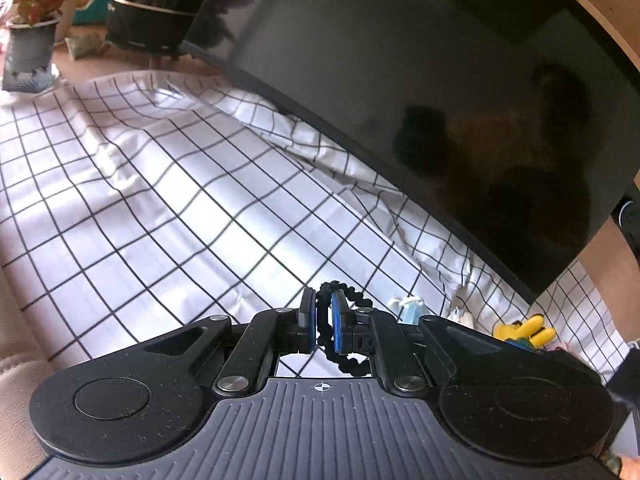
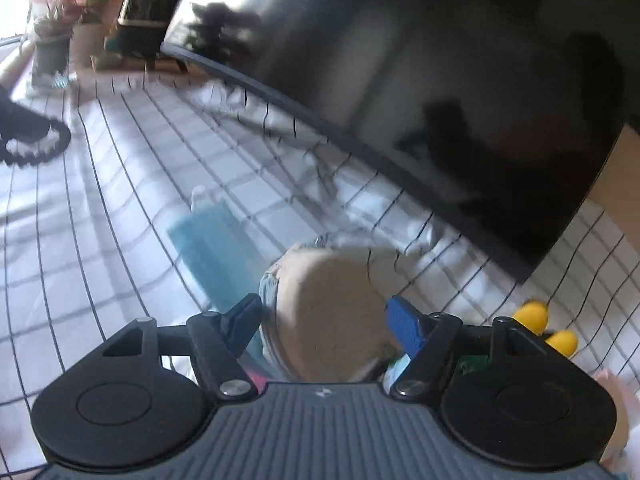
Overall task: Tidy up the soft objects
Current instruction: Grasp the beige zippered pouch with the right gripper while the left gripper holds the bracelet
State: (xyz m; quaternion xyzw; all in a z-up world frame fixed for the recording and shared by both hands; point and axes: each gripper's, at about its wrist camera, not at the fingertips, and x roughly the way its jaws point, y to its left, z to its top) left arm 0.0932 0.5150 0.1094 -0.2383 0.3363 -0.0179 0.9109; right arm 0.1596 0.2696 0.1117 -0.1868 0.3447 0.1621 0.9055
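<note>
L gripper: jaws were clamped on a black scrunchie, its beaded loop sticking out ahead of the jaws and curling back round the R-hand jaw toward the gripper body. It hung above the checked cloth covering the bench. Ahead of the jaws & to their R stood a big dark screen, its lower edge sitting on bunched cloth. Far ahead-left of the jaws: a potted plant w/ red-green leaves, next to a black round appliance. Just R of the jaws, low down, a light-blue face mask peeked over the gripper, and further R a yellow plush toy.

R gripper: jaws were wide apart, w/ a beige soft slipper sitting between them; frame too blurred to tell if either pad touched it. Ahead-left of the jaws lay the face mask flat on the cloth, close beside the slipper. R of the jaws, the yellow plush showed behind the R finger link. Far L of the jaws, the other gripper w/ the scrunchie was seen at frame edge. Screen ran ahead & R of the jaws; plants blurred far ahead-left.
</note>
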